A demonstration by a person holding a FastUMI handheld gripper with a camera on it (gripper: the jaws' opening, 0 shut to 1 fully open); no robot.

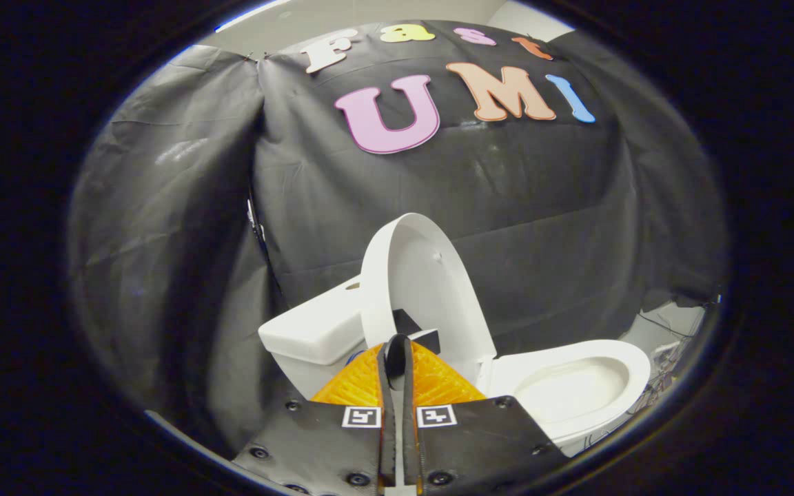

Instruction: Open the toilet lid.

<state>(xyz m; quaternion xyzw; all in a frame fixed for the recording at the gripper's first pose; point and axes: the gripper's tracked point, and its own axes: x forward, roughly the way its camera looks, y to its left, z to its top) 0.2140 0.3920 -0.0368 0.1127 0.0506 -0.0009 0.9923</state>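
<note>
**A:** So where's the lid at? From the gripper view I see the white oval plastic toilet lid (418, 282) standing up, nearly vertical, leaning back toward the white ceramic cistern (314, 331) behind it. Its inner face is turned toward the white seat and bowl (576, 386), which lie off to the right of the fingers.

**B:** Yep, it's raised. The lid sits just ahead of and beyond the fingertips, and its lower part is blocked by the gripper (398, 342) itself, so I can't make out the hinge at all.

**A:** And the claw?

**B:** Clenched, as far as I can tell. The two fingers (390, 386) run side by side with barely a sliver between them, tips meeting, and I see nothing pinched in there. There's a small dark block with a pale edge (416, 329) right behind the tips, against the lid's lower part; no clue what it is.

**A:** Whether the tips actually touch the lid?

**B:** Can't say, the angle squashes everything together.

**A:** Anything else?

**B:** Wrinkled black cloth wall (507, 207) all around the back. Past the bowl's far side there's a pale bit of floor with some tangled cables (666, 344), too tiny and warped to sort out. The cistern's left end and base disappear into shadow.
</note>
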